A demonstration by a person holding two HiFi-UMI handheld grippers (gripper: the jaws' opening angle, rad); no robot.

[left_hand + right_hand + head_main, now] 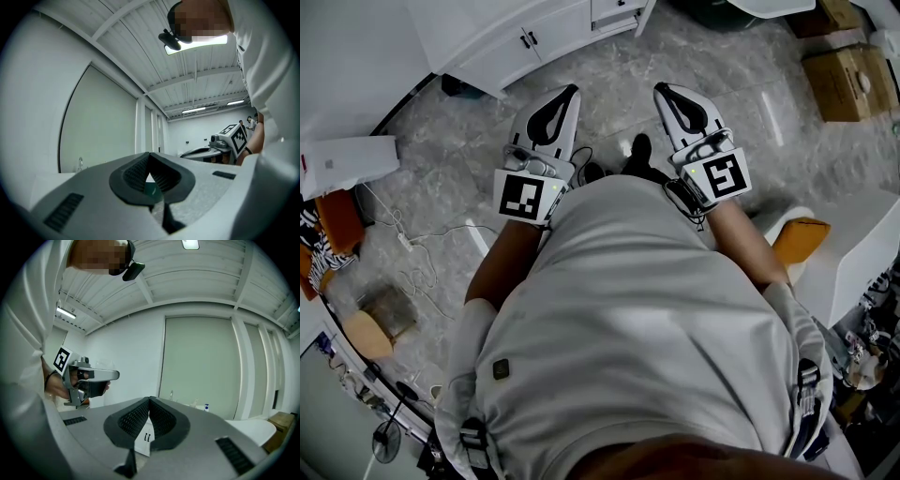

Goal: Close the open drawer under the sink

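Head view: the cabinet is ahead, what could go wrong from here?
Loose cables lie on the floor at left; a step that way could snag them. The left gripper and right gripper are held side by side, both shut, so they could knock together on reaching the white cabinet.

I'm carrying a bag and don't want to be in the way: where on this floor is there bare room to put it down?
The marble floor ahead is bare between the white cabinet and the cardboard boxes. The left side is crowded: loose cables and a white box lie there.
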